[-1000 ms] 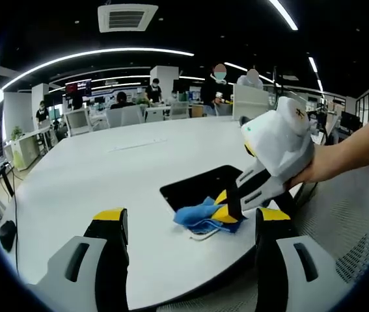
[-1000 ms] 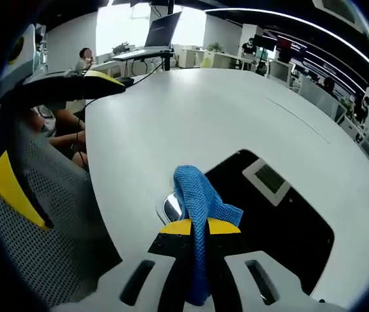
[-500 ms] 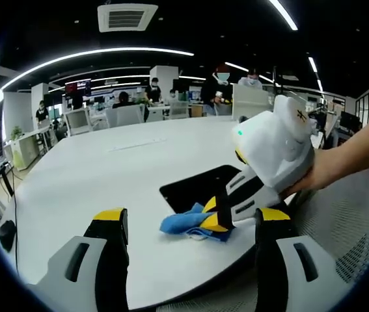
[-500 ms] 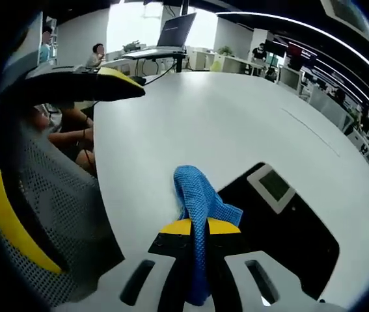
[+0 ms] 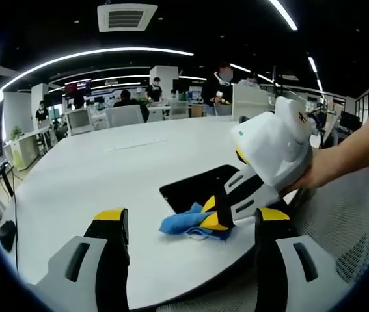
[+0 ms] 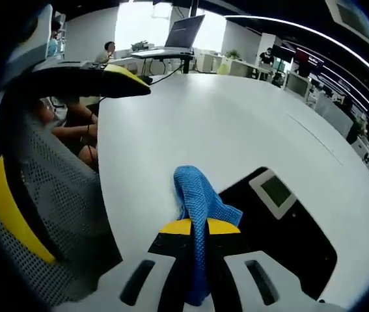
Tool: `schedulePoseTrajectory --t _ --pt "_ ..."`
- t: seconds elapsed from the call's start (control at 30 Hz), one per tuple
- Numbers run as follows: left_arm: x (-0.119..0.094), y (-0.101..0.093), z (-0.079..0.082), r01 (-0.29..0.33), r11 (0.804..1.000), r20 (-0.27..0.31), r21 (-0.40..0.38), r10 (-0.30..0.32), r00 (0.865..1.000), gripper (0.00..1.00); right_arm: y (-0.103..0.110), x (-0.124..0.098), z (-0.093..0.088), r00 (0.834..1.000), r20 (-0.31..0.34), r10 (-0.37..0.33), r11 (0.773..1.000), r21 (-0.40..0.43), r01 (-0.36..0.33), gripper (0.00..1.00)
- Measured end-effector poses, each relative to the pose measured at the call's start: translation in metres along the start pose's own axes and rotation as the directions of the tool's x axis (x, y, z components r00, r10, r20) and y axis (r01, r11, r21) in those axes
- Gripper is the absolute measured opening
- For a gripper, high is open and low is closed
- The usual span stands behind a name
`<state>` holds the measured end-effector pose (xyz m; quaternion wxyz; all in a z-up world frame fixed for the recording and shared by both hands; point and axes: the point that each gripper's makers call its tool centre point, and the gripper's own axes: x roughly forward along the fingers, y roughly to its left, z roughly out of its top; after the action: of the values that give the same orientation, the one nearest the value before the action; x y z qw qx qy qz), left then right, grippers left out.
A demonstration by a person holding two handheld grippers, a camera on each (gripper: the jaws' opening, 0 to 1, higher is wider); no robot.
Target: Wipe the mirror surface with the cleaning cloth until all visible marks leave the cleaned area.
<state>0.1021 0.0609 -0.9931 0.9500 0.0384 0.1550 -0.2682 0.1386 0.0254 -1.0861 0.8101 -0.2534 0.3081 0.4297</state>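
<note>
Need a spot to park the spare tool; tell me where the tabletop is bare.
The white table is bare from its left edge to the black panel, and far beyond the panel too. It is crowded at the near edge, where the right tool presses the blue cloth beside the panel. The left tool is open.

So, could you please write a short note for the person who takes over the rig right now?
Right claw: shut on the blue cloth, pressing it onto the white table beside the dark panel.
Left claw: open, holding nothing, hovering over the near table edge.
Done: cloth gripped and on the table.
Left: I cannot tell whether any marks are left; check, then wipe.
</note>
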Motion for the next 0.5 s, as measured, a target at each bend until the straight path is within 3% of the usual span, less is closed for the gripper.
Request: schedulePoseTrajectory --t 0.5 --pt "0.000 0.000 -0.001 -0.001 1.000 -0.007 0.000 0.001 1.000 0.77 -0.018 0.012 0.008 1.000 -0.002 -0.005 0.999 0.035 0.005 0.00"
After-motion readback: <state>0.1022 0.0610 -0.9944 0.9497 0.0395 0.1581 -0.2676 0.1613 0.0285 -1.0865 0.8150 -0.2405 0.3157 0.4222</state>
